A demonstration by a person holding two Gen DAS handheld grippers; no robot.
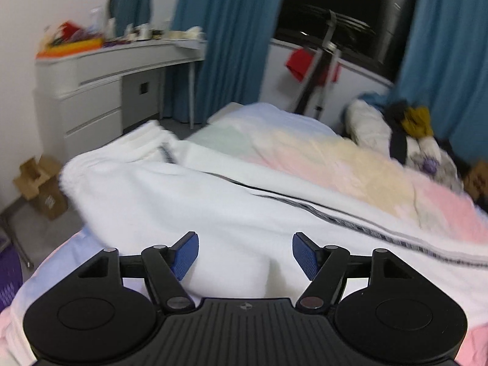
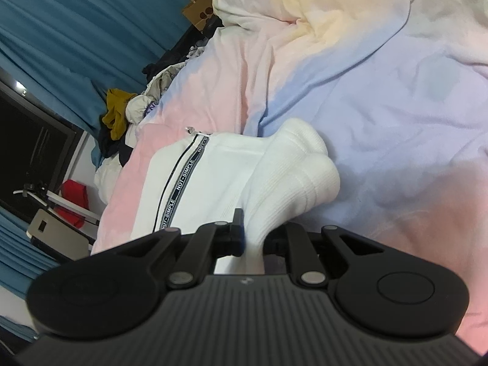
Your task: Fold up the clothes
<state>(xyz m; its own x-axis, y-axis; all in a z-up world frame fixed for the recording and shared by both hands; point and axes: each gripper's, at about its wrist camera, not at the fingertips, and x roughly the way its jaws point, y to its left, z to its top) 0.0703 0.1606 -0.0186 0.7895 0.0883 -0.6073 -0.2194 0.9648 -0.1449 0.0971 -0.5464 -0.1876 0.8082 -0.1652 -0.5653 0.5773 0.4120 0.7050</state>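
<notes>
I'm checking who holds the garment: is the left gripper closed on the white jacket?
No: the left gripper stands open above the white jacket, its blue pads wide apart with no cloth pinched between them.

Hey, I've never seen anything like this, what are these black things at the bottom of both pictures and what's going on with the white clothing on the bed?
Those are two hand-held grippers that a person carries, one per hand. Each has a camera looking forward along its two fingers, so each picture is one gripper's own view.

In the left wrist view, the left gripper is open, its blue-padded fingers apart over a white jacket that lies on a pastel bedspread.

In the right wrist view, the right gripper is shut on the ribbed cuff of that jacket's sleeve. Its black zipper tape reads "NOT SIMPLE". A pile of clothes sits farther along the bed.
</notes>
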